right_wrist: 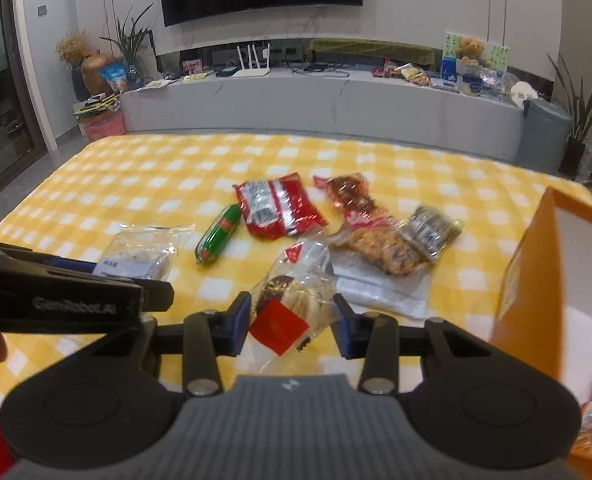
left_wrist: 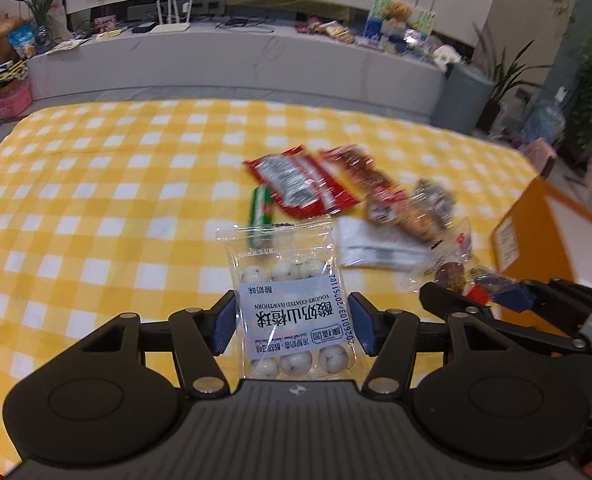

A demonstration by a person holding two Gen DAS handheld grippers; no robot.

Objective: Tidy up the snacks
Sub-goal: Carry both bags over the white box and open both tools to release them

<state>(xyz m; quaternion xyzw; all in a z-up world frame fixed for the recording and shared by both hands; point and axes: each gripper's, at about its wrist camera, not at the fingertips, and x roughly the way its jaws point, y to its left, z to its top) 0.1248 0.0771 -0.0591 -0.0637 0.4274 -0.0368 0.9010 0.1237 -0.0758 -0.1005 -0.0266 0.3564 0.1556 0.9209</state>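
Over the yellow-checked table (left_wrist: pixel 96 184), your left hand-held gripper (left_wrist: pixel 294 326) is clamped on a clear pack of yogurt-coated hawthorn balls (left_wrist: pixel 292 300), its blue pads pressing the pack's two long edges. The pack's long axis runs straight away from you along the fingers, its free end pointing toward the far side of the table, and its label reads upside down from your side. In the right wrist view the same pack (right_wrist: pixel 144 254) sits off to the left, held above the cloth.

Your right hand-held gripper (right_wrist: pixel 294 330) grips a crinkled clear snack bag with a red label (right_wrist: pixel 296 304). That bag leans away from you and slightly right, red end nearest the pads, clear end pointing toward the pile.

On the cloth beyond lie a green sausage stick (right_wrist: pixel 220 234), its long axis slanting from near left to far right, a red foil packet (right_wrist: pixel 276 210), a brown snack pack (right_wrist: pixel 379 246) and a flat white pouch (right_wrist: pixel 379 288). An orange box (right_wrist: pixel 535 276) stands at the right edge
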